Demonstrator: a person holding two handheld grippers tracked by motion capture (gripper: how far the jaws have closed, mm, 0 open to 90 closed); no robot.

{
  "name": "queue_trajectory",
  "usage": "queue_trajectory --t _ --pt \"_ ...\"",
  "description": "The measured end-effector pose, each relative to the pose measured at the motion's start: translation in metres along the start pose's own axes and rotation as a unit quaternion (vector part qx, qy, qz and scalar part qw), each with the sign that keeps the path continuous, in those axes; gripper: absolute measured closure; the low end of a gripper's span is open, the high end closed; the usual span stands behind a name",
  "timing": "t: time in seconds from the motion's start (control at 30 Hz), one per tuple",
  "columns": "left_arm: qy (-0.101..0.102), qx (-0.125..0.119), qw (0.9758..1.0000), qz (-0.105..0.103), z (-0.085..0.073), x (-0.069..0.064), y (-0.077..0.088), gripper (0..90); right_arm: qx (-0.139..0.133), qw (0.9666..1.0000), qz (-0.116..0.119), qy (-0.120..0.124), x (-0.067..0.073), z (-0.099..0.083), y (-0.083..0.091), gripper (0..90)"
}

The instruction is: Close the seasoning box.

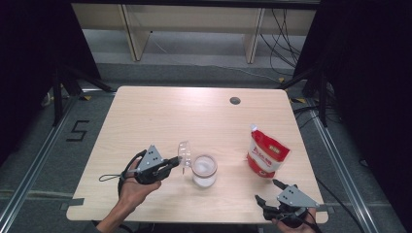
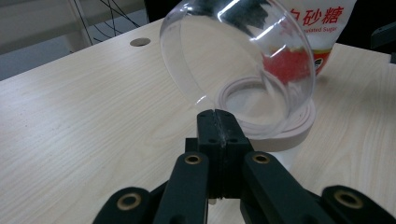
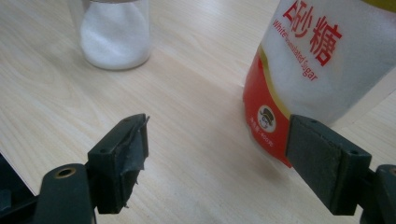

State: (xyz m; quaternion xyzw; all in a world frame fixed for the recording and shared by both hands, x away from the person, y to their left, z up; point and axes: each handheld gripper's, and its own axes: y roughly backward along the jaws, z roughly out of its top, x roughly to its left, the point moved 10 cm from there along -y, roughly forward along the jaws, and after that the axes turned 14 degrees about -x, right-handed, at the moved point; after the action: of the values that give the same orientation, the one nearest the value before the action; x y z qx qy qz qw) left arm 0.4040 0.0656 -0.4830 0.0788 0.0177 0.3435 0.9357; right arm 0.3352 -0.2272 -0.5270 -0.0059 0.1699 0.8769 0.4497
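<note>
Near the front-middle of the wooden surface, the left gripper has its jaws pressed together on the thin rim of a clear plastic dome lid, pinching it and holding it tilted, mouth turned toward the jar. Seen along the left gripper view, the lid hangs just above and partly over the pale ring of the jar's mouth, not seated on it. The glass jar stands upright just beside that gripper and holds white granules; in the right gripper view the jar shows a good fill of what looks like sugar.

Over at the front right corner, the right gripper has its jaws spread wide with nothing between them. It points toward the red-and-white pouch of white granulated sugar, which stands upright, near this gripper but apart from it and well apart from the jar; the pouch fills the far right of that view.

My reading is that the lid step is in hand: the dome is either about to go on the jar or has just come off, and the frames alone do not settle which. If it is capping, the next move calls for levelling the lid, centring its rim over the ring and lowering it squarely. The thin pinch at 1 edge could let the dome swing, so a slow descent seems wise.
</note>
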Motion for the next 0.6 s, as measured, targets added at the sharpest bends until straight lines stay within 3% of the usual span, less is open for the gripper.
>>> queue_trajectory --t 0.2,0.27,0.5,0.6 --pt "-0.002 -0.002 1.0000 -0.007 0.002 -0.004 -0.004 89.4 0.005 0.9999 0.005 -0.008 0.002 -0.001 0.000 22.5" --pt "-0.005 0.003 1.0000 -0.006 0.001 -0.005 -0.004 89.3 0.002 1.0000 0.005 0.003 0.000 -0.001 0.000 22.5" --pt "-0.007 0.001 0.9998 -0.017 0.002 -0.011 -0.010 89.0 -0.001 1.0000 0.002 0.005 -0.001 0.000 0.000 22.5" --pt "-0.005 0.005 0.9998 -0.017 0.002 -0.012 -0.011 87.2 0.005 0.9999 0.006 -0.008 0.002 -0.001 0.000 22.4"
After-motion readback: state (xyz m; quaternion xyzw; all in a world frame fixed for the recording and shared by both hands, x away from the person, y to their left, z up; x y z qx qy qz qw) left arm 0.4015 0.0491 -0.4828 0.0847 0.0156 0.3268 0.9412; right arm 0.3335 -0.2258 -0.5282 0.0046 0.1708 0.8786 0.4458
